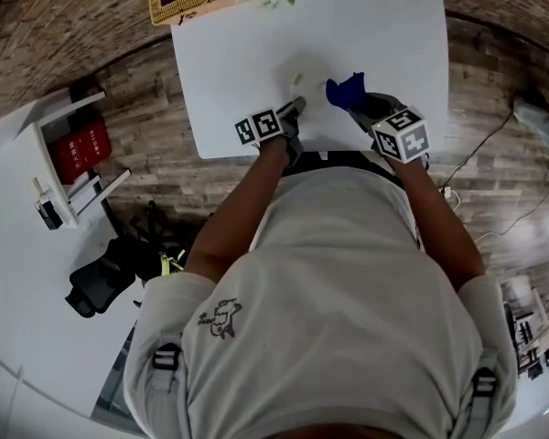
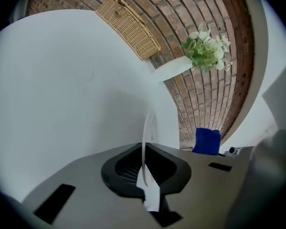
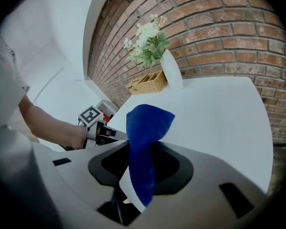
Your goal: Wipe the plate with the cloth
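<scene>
Plate (image 2: 145, 128) on the left (one plate, no second to be seen), and the left gripper (image 2: 144, 173) had it fast. Its jaws were nearly together, pinched on the rim. The white disc stood on edge straight ahead of that gripper, its thin edge running up and away from the pads, one face turned to each side. Whether its far rim touched the white table (image 1: 375, 26), no view showed.

Moving right: off that gripper's right side, past the right face of the plate and apart from it, sat the one blue cloth (image 2: 207, 141). The right gripper (image 3: 140, 171) was clamped on that cloth (image 3: 145, 137), which rose from between its jaws in a folded tuft ahead of it.

So the coming wipe looked to turn on this: the plate lay to the right gripper's left, broadside on, and the cloth hand seemed the one to cross over. Two grippers, both loaded. Beyond them stood one wicker basket (image 2: 128, 25) and one bunch of flowers (image 2: 207, 49).
</scene>
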`<state>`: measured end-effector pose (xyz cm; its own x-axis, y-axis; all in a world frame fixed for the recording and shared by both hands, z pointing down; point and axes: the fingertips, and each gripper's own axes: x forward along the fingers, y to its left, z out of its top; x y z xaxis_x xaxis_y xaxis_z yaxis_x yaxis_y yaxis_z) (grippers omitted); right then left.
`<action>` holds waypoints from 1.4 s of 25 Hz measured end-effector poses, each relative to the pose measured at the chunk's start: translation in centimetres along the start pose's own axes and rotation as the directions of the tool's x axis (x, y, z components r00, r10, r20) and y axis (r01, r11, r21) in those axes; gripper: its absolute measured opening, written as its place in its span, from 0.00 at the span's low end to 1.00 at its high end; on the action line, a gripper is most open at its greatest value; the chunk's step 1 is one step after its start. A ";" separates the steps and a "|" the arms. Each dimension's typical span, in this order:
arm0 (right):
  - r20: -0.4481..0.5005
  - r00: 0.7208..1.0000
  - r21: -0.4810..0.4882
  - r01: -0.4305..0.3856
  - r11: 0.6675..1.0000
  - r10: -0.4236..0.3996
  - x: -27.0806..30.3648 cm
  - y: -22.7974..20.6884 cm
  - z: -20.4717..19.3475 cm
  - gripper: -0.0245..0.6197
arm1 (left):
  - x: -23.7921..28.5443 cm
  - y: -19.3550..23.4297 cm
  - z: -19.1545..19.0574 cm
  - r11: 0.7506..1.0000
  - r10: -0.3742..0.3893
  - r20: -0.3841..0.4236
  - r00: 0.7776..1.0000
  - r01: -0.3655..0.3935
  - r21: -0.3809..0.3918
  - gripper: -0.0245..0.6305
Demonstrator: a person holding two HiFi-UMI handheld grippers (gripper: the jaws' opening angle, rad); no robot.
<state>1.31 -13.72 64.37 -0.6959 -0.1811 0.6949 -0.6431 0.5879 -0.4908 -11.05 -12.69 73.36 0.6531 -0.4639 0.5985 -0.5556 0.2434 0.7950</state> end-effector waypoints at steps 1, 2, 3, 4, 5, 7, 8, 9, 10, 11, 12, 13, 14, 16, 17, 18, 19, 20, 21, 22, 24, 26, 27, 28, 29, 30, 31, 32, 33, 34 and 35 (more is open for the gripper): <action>-0.002 1.000 0.006 -0.004 1.000 0.004 0.1 0.1 -0.3 0.24 | 0.2 0.2 0.0 1.000 0.009 -0.003 1.000 -0.009 0.002 0.07; -0.003 1.000 0.011 -0.007 1.000 0.007 0.1 0.2 -0.5 0.24 | 0.3 0.3 0.1 1.000 0.017 -0.006 1.000 -0.017 0.004 0.07; -0.004 1.000 0.016 -0.010 1.000 0.010 0.1 0.2 -0.8 0.24 | 0.5 0.4 0.1 1.000 0.025 -0.010 1.000 -0.025 0.007 0.07; -0.005 1.000 0.021 -0.012 1.000 0.012 0.0 0.2 -1.0 0.24 | 0.6 0.5 0.1 0.999 0.036 -0.013 0.999 -0.036 0.014 0.07; -0.004 1.000 0.025 -0.011 1.000 0.012 0.0 0.1 -1.2 0.24 | 0.7 0.7 0.1 0.999 0.047 -0.018 0.999 -0.046 0.024 0.07; 0.000 1.000 0.033 -0.009 0.999 0.009 -0.3 -0.2 -1.5 0.24 | 0.9 0.9 0.2 0.996 0.071 -0.025 0.997 -0.070 0.062 0.07; 0.003 1.000 0.035 -0.008 0.999 0.007 -0.6 -0.4 -1.6 0.24 | 1.0 1.0 0.3 0.992 0.086 -0.028 0.996 -0.083 0.092 0.07; 0.007 1.000 0.036 -0.005 0.999 0.005 -0.8 -0.5 -1.7 0.24 | 1.2 1.0 0.4 0.987 0.104 -0.031 0.994 -0.099 0.128 0.07; 0.012 1.000 0.036 -0.003 0.999 0.003 -1.1 -0.7 -1.8 0.24 | 1.3 1.0 0.5 0.979 0.124 -0.034 0.992 -0.117 0.166 0.08; 0.018 1.000 0.036 -0.002 0.999 0.001 -1.4 -0.8 -1.8 0.24 | 1.4 1.0 0.6 0.969 0.148 -0.038 0.988 -0.137 0.206 0.09; 0.026 1.000 0.036 -0.002 0.999 0.001 -1.6 -0.8 -1.8 0.24 | 1.4 1.0 0.8 0.956 0.174 -0.041 0.984 -0.158 0.248 0.10; 0.032 0.999 0.035 -0.004 0.999 0.003 -1.8 -0.8 -1.7 0.24 | 1.5 0.9 1.0 0.940 0.201 -0.044 0.979 -0.180 0.290 0.11; 0.038 0.999 0.033 -0.006 0.999 0.005 -2.0 -0.7 -1.7 0.24 | 1.6 0.9 1.2 0.922 0.228 -0.045 0.973 -0.201 0.332 0.12; 0.050 0.999 0.024 -0.011 1.000 0.010 -2.4 -0.5 -1.6 0.24 | 1.7 1.1 1.5 0.877 0.287 -0.039 0.957 -0.247 0.412 0.15; 0.056 0.998 0.019 -0.013 1.000 0.012 -2.6 -0.4 -1.6 0.24 | 1.8 1.2 1.8 0.848 0.320 -0.027 0.947 -0.274 0.453 0.16; 0.062 0.998 0.014 -0.015 1.000 0.014 -2.9 -0.3 -1.5 0.24 | 1.8 1.5 2.1 0.817 0.353 -0.010 0.936 -0.303 0.492 0.18; 0.069 0.997 0.009 -0.016 1.000 0.015 -3.1 -0.1 -1.5 0.24 | 1.8 1.8 2.4 0.787 0.383 0.008 0.924 -0.330 0.522 0.19; 0.076 0.997 0.003 -0.016 1.000 0.015 -3.4 0.0 -1.4 0.24 | 1.7 2.1 2.7 0.762 0.408 0.022 0.913 -0.354 0.542 0.20; 0.082 0.997 -0.005 -0.015 1.000 0.015 -3.7 0.2 -1.2 0.24 | 1.7 2.5 2.9 0.742 0.429 0.032 0.903 -0.372 0.558 0.20; 0.087 0.996 -0.015 -0.013 1.000 0.014 -4.0 0.4 -1.1 0.24 | 1.7 2.8 3.0 0.723 0.448 0.037 0.893 -0.386 0.574 0.20; 0.094 0.995 -0.039 -0.011 0.999 0.014 -4.6 0.8 -0.7 0.24 | 1.6 3.1 3.2 0.678 0.479 0.047 0.877 -0.403 0.615 0.20; 0.102 0.995 -0.064 -0.009 0.998 0.016 -5.1 1.3 -0.3 0.24 | 1.5 3.2 3.4 0.642 0.496 0.066 0.866 -0.416 0.644 0.20; 0.106 0.994 -0.076 -0.009 0.997 0.017 -5.3 1.5 -0.1 0.24 | 1.4 3.1 3.5 0.636 0.496 0.077 0.865 -0.423 0.646 0.20; 0.110 0.994 -0.088 -0.009 0.996 0.019 -5.5 1.8 0.1 0.24 | 1.2 3.0 3.6 0.638 0.494 0.088 0.865 -0.429 0.639 0.20; 0.113 0.993 -0.099 -0.010 0.995 0.021 -5.7 2.0 0.3 0.24 | 0.9 2.9 3.7 0.643 0.489 0.098 0.867 -0.434 0.631 0.20; 0.116 0.993 -0.110 -0.011 0.994 0.024 -5.9 2.2 0.5 0.24 | 0.6 2.7 3.7 0.646 0.485 0.108 0.868 -0.438 0.625 0.20; 0.118 0.993 -0.120 -0.013 0.993 0.027 -6.0 2.4 0.6 0.24 | 0.3 2.4 3.8 0.647 0.479 0.119 0.870 -0.441 0.622 0.20; 0.123 0.992 -0.130 -0.014 0.991 0.030 -6.0 2.5 0.8 0.24 | 0.0 2.0 4.0 0.648 0.470 0.134 0.873 -0.444 0.619 0.20; 0.135 0.990 -0.138 -0.012 0.990 0.031 -6.1 2.6 1.1 0.24 | -0.5 1.5 4.2 0.649 0.456 0.154 0.877 -0.446 0.617 0.20; 0.160 0.987 -0.144 -0.006 0.990 0.029 -6.2 2.7 1.5 0.24 | -1.0 0.8 4.5 0.652 0.436 0.179 0.882 -0.447 0.612 0.20; 0.199 0.980 -0.146 0.006 0.989 0.023 -6.4 2.8 2.1 0.24 | -1.8 0.0 4.9 0.657 0.409 0.211 0.888 -0.447 0.607 0.20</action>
<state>3.25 -12.59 57.43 -0.7602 -0.3209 0.5650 -0.5942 0.6952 -0.4046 -14.72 -16.07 71.78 0.2439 -0.4916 0.8359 -0.9694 -0.1493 0.1951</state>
